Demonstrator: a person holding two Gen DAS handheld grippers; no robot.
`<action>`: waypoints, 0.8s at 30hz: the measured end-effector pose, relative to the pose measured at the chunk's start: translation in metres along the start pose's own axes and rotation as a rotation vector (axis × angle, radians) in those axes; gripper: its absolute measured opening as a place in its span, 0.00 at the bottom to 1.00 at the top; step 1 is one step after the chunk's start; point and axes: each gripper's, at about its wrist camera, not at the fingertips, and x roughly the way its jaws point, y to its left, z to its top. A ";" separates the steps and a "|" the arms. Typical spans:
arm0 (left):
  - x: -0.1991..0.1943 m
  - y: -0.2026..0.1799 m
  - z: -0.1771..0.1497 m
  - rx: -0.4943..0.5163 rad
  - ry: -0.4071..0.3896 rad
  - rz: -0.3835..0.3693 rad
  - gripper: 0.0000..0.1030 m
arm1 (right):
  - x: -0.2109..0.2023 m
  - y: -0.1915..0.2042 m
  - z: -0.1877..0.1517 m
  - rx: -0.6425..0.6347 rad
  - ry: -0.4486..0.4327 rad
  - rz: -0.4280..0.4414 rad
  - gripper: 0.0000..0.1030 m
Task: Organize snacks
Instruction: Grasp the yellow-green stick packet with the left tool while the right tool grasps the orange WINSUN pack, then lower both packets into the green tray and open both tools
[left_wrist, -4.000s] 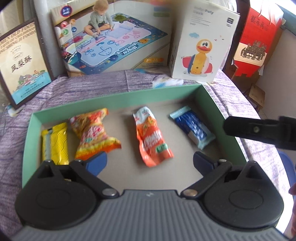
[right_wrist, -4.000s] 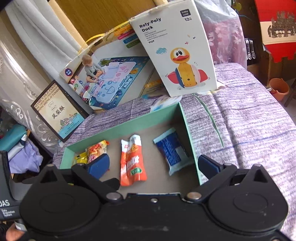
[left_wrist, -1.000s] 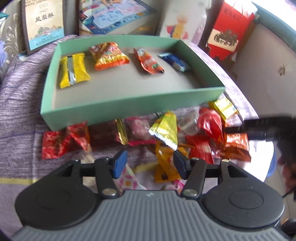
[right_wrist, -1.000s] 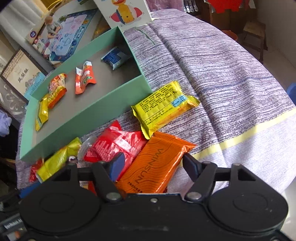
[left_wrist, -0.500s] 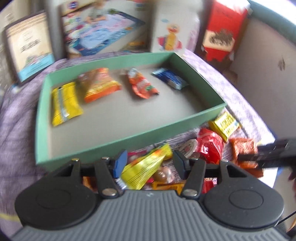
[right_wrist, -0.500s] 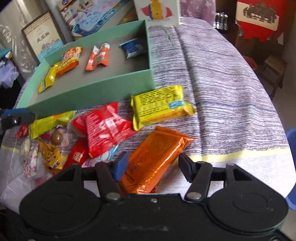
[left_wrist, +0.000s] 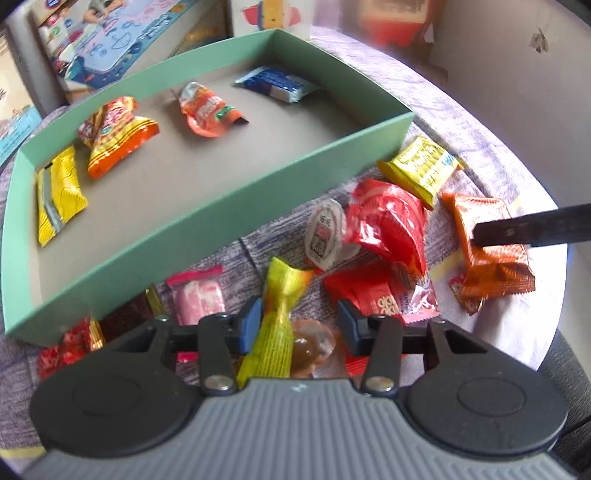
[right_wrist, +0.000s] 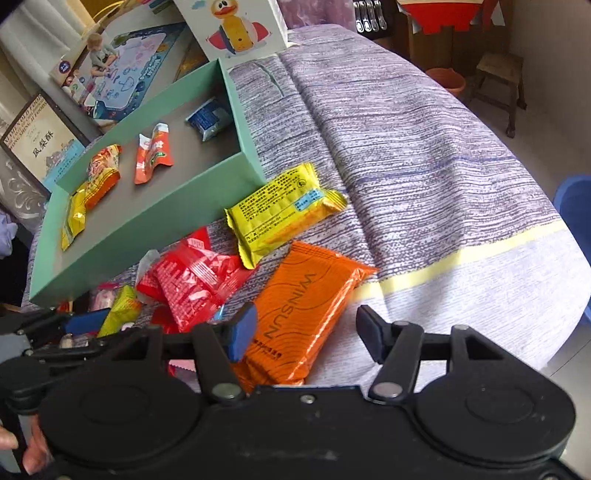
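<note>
Yellow-green wrapper (left_wrist: 275, 332) sits between my left gripper (left_wrist: 297, 325) jaws now; a second ago it lay ahead of the tips at 12 o'clock, out of reach. Jaws are closing, narrower than a second back. Blue pad at 9 touches the wrapper, the 3 o'clock pad is clear of it, so no grip yet. A brown jelly cup (left_wrist: 308, 349) is also in the gap at 3, so I may catch both.

Right gripper (right_wrist: 304, 332) is about half open, holding nothing, straddling the near end of the orange WINSUN pack (right_wrist: 306, 310). It has narrowed a little since a second ago and the pack hasn't moved.

Loose pile beyond: red packs (left_wrist: 388, 225), yellow pack (left_wrist: 421, 170) at 1 o'clock.

Far at 11, green tray (left_wrist: 221, 206) carries the same four snacks in one row as before. So both hands are staged for the next two picks, and most of the sorting is still ahead.
</note>
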 end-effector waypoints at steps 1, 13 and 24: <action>-0.002 0.004 0.001 -0.010 -0.008 0.007 0.43 | 0.005 0.006 0.001 -0.014 0.003 -0.013 0.58; 0.021 -0.013 0.004 0.111 0.019 0.040 0.21 | 0.010 0.014 -0.003 -0.112 -0.026 0.020 0.32; -0.004 0.002 0.004 0.003 -0.032 0.028 0.17 | -0.002 0.009 0.004 -0.165 -0.029 0.124 0.23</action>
